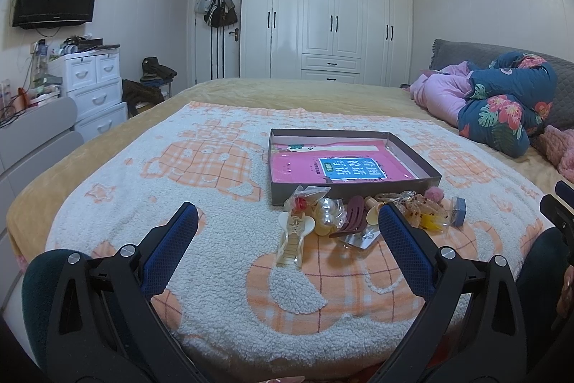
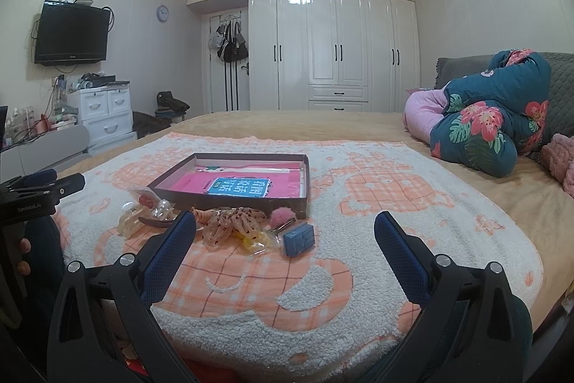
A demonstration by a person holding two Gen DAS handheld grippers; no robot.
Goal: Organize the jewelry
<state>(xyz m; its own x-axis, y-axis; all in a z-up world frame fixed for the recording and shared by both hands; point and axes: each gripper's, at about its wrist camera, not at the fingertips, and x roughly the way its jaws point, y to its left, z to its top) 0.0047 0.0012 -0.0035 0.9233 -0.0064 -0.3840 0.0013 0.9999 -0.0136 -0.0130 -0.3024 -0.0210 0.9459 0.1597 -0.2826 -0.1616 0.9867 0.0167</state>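
A shallow dark box [image 1: 412, 151] [image 2: 305, 182] with a pink book inside lies on the fleece blanket. In front of it sits a pile of hair accessories: a cream clip [image 1: 292, 237] [image 2: 131, 223], a maroon claw clip [image 1: 353, 219], pearl pieces [image 1: 328, 212], an orange patterned scrunchie [image 2: 229, 221], a pink pompom [image 2: 278, 216] [image 1: 434, 194] and a small blue box [image 2: 299, 239] [image 1: 459, 212]. My left gripper [image 1: 287, 221] is open and empty, just short of the pile. My right gripper [image 2: 285, 227] is open and empty, near the blue box.
The white-and-orange blanket [image 2: 394, 203] covers a bed with a yellow sheet. A folded floral quilt [image 2: 484, 128] and pink bedding lie at the right. White wardrobes [image 1: 333, 20] stand behind; a drawer unit [image 1: 93, 85] and TV are at the left.
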